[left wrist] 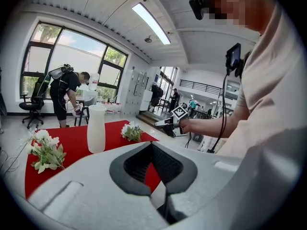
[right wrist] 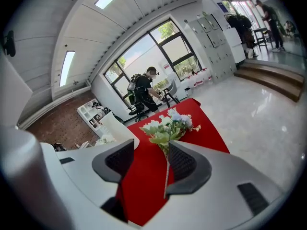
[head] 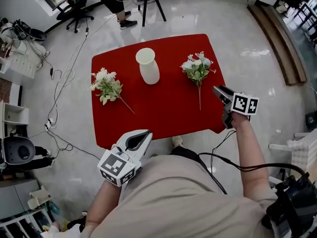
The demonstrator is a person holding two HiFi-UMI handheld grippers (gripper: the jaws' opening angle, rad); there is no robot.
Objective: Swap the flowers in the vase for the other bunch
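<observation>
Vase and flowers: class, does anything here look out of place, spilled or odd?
The vase stands upright but empty. Both bunches lie flat on the red table, the left bunch and the right bunch on either side of it. Nothing looks spilled or broken.

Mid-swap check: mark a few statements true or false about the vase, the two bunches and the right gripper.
1. The vase holds no flowers. True.
2. One bunch lies on each side of it on the red table: the left bunch and the right bunch. True.
3. The right gripper is shut on a stem. False: its jaws stand open and empty, and the right bunch lies on the table ahead of it.
4. The vase has tipped over. False: it stands upright.
</observation>
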